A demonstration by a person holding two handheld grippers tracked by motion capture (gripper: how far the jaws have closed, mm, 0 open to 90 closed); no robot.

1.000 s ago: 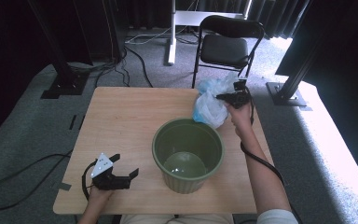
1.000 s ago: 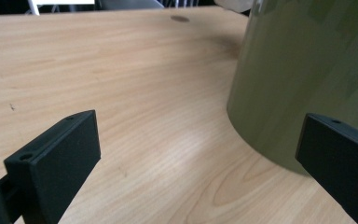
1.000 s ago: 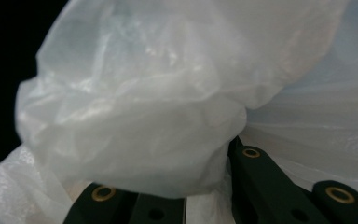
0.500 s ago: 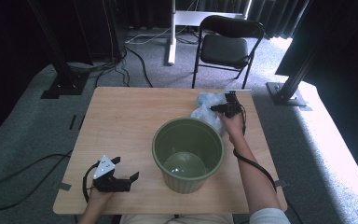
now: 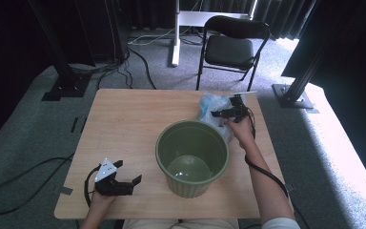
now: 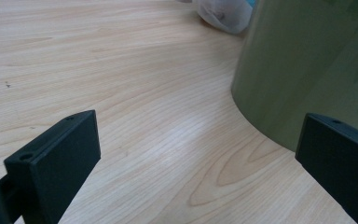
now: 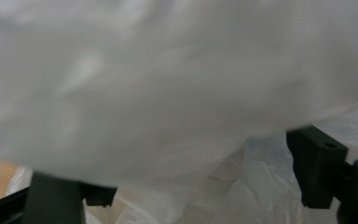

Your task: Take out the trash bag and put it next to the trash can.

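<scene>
Since a second ago the right gripper (image 5: pixel 219 113) is sitting further toward the pot, pressed into the crumpled plastic bag (image 5: pixel 209 106) at the table's two o'clock. Its jaws are standing apart in the right gripper view, with the white film (image 7: pixel 177 93) billowing across and between them; whether they are pinching it I cannot tell. The bag is lying just behind the green pot (image 5: pixel 192 157), touching its far rim. The left gripper (image 5: pixel 128 183) is resting at seven o'clock on the wooden table (image 5: pixel 124 119), jaws spread wide and empty, pointing toward the pot wall (image 6: pixel 307 70)
</scene>
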